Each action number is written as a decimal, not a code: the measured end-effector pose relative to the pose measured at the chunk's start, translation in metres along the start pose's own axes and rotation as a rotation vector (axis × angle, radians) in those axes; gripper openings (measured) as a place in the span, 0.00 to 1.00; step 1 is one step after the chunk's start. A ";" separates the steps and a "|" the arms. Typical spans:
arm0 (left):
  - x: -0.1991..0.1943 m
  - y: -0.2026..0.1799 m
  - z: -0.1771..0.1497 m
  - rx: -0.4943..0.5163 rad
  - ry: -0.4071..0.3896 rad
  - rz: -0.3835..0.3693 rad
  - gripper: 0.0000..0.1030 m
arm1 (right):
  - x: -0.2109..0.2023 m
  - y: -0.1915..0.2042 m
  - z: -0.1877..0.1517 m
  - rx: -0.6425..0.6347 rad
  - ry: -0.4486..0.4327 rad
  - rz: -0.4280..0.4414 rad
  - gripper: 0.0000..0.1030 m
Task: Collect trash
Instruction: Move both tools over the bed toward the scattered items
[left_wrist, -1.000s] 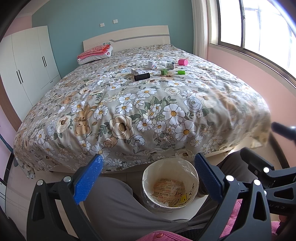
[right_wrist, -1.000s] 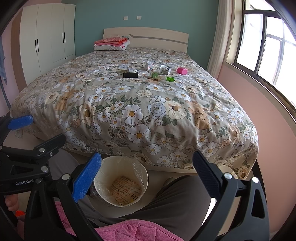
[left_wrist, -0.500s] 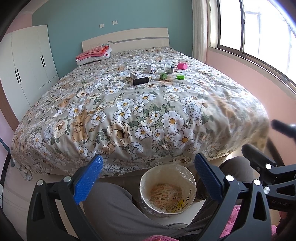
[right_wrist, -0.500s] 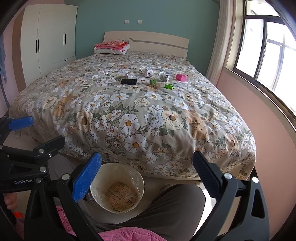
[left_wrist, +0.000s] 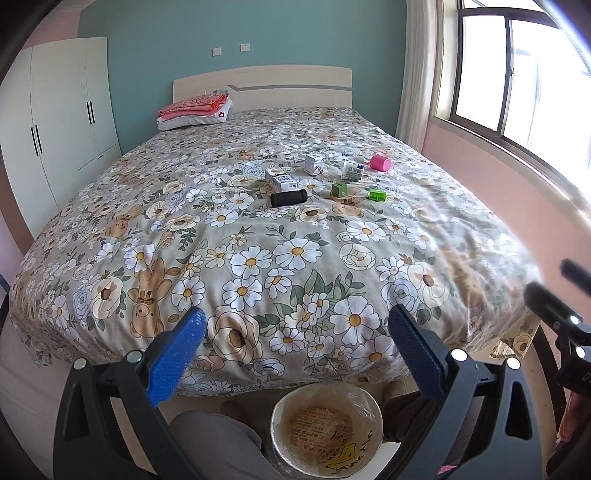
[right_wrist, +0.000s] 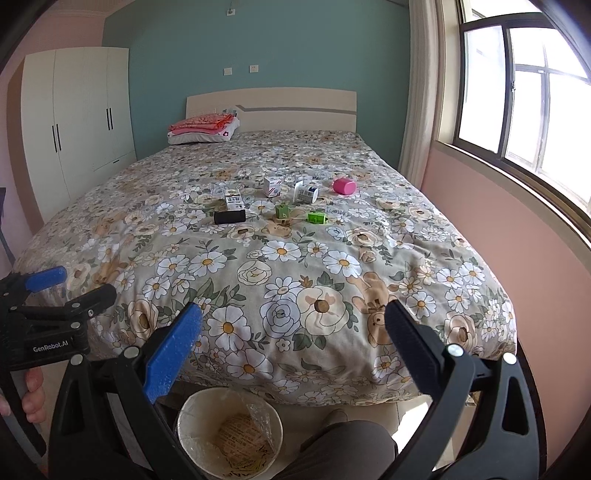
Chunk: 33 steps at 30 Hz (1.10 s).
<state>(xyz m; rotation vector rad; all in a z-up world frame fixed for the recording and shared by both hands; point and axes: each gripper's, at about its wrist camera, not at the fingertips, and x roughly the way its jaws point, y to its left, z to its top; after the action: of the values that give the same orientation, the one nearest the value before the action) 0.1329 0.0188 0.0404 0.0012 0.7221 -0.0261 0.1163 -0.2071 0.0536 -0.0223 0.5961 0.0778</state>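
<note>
Several small pieces of trash lie mid-bed on the floral cover: a black cylinder (left_wrist: 288, 198) (right_wrist: 229, 216), white cartons (left_wrist: 281, 180) (right_wrist: 234, 199), two green boxes (left_wrist: 340, 189) (right_wrist: 317, 217) and a pink cup (left_wrist: 380, 163) (right_wrist: 344, 185). A cream bin (left_wrist: 326, 429) (right_wrist: 229, 430) lined with plastic stands on the floor at the bed's foot, between a person's knees. My left gripper (left_wrist: 297, 356) and right gripper (right_wrist: 293, 352) both hang open and hold nothing, above the bin and far short of the trash. The left gripper (right_wrist: 55, 291) also shows at the right wrist view's left edge.
The bed (left_wrist: 258, 236) fills the room's middle. A white wardrobe (left_wrist: 55, 122) stands on the left, a window (left_wrist: 517, 74) and pink wall on the right. Folded pink bedding (left_wrist: 195, 110) rests at the headboard. A person's grey trouser legs (right_wrist: 343, 446) flank the bin.
Both grippers have risen and tilted up toward the bed; the bin has slid lower in both views and the trash looks nearer. Both stay open.
</note>
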 end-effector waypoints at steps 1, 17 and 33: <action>0.007 0.001 0.009 -0.012 0.000 0.001 0.98 | 0.008 -0.003 0.006 0.002 0.007 0.005 0.94; 0.149 0.004 0.138 -0.132 0.080 0.045 0.98 | 0.154 -0.041 0.090 -0.152 0.099 0.080 0.94; 0.347 0.014 0.231 -0.268 0.241 0.177 0.98 | 0.348 -0.072 0.149 -0.359 0.275 0.250 0.93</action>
<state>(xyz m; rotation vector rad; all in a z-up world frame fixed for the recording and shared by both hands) 0.5467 0.0222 -0.0155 -0.1908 0.9593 0.2438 0.4924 -0.2488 -0.0183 -0.3112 0.8521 0.4289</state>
